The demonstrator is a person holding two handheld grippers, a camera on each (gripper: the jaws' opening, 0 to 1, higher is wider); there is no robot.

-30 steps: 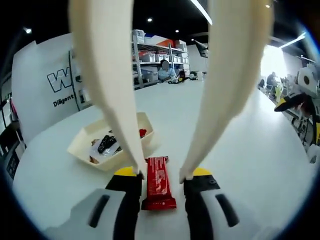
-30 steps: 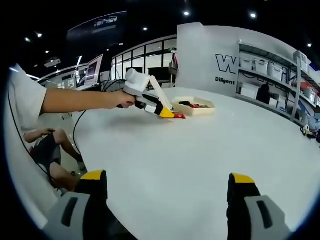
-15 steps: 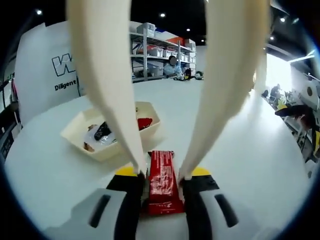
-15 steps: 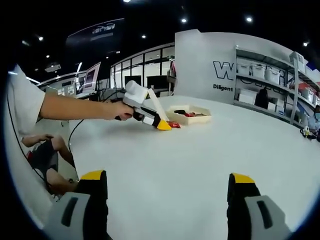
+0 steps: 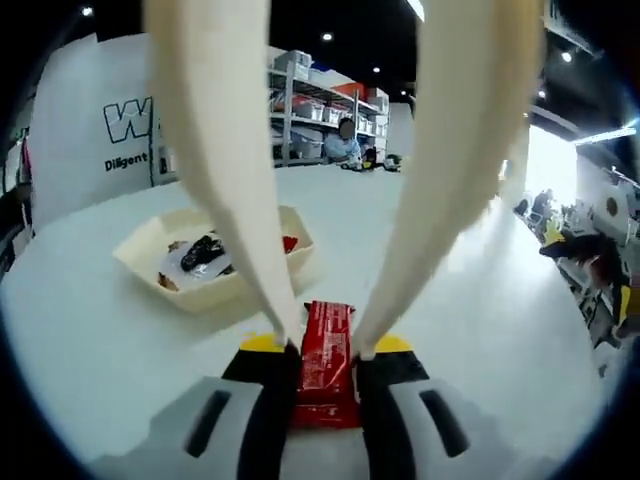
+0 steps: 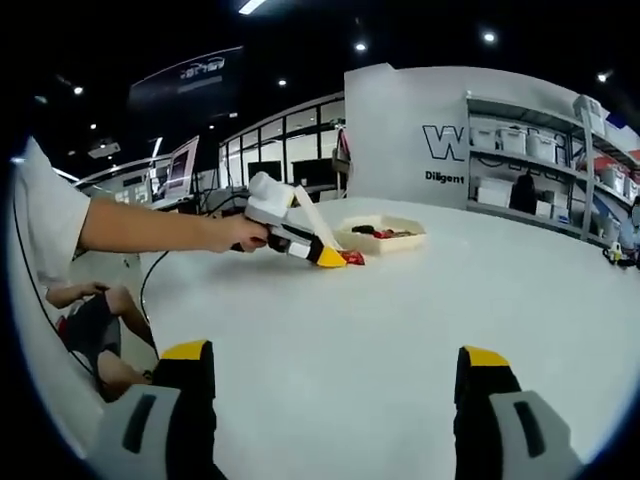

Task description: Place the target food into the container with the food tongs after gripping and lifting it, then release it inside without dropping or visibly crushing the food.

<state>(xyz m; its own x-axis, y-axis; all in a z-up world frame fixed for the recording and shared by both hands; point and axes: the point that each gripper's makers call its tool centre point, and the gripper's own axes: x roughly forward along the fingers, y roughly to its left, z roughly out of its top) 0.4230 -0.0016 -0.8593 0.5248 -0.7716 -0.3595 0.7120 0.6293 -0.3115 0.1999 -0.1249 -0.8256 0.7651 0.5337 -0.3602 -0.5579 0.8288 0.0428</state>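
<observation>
1. Closed up since a second ago — the left gripper (image 5: 327, 350) jaws, which stood apart either side of the red snack bar (image 5: 326, 362), now press against both its long edges. The tongs' cream arms (image 5: 225, 170) have pinched in with them.
2. Left gripper state: clamped on the red snack bar, low between the yellow-tipped jaws. Wrapper looks flat and unbuckled, no visible crushing.
3. In the right gripper view the left gripper (image 6: 330, 258) sits nose-down at the desk (image 6: 400, 330) with the bar (image 6: 353, 258) poking out at its tip. I can't tell from either view whether the bar has left the desk surface.
4. Right gripper (image 6: 335, 375): jaws wide apart, nothing between them, parked near the desk edge, well apart from the action.
5. Container (image 5: 150, 262) — a cream tray — lies just beyond the bar and off to the left in the left gripper view, already holding a dark packet and a red item.
6. Progress: grip looks done; lift, carry over the tray rim and release inside are all left. Short move, judging by the gap.
7. Further back: a wall panel with lettering (image 5: 125, 125) and storage shelving (image 5: 315, 115).
</observation>
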